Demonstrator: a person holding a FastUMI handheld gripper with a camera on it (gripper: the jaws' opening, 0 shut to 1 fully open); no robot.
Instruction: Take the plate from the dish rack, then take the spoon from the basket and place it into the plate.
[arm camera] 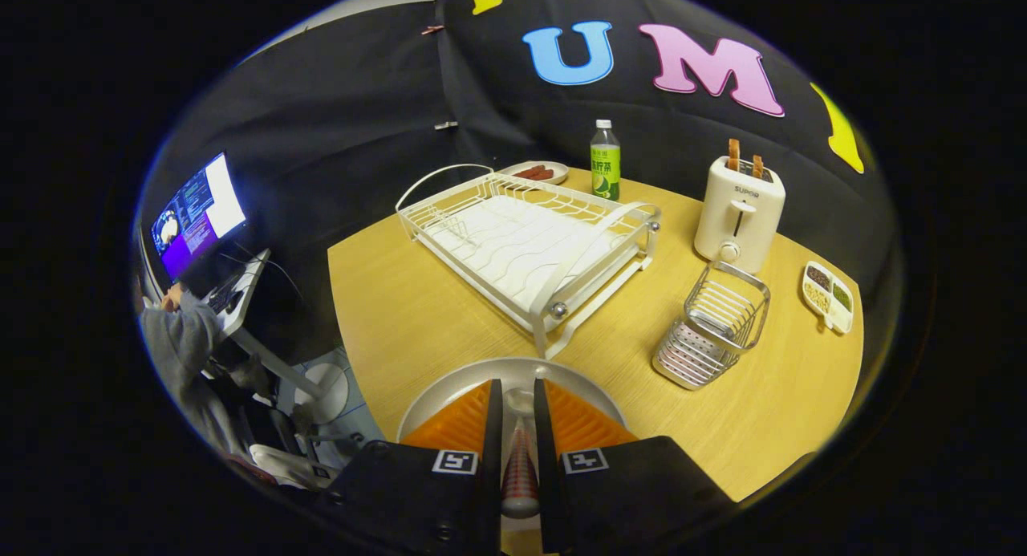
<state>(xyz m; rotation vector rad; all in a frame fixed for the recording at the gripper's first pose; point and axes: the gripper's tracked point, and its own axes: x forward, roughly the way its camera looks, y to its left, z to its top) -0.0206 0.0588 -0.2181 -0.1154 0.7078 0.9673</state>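
The gripper [517,428] points down over the plate [449,387], its fingers drawn close and pinching the spoon [520,460], bowl end over the plate's middle. Just beyond the plate sits the dish rack [525,243] on the wooden table [401,315]; to its right the wire basket [714,323]. Farther back, the toaster [738,215] reads SUPOR. The bottle [605,161] label is too small to make out.

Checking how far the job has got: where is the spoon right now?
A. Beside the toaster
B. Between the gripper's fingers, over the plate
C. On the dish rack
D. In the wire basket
B: the spoon sits between the gripper fingers, just above the plate, with both fingers closed against it.
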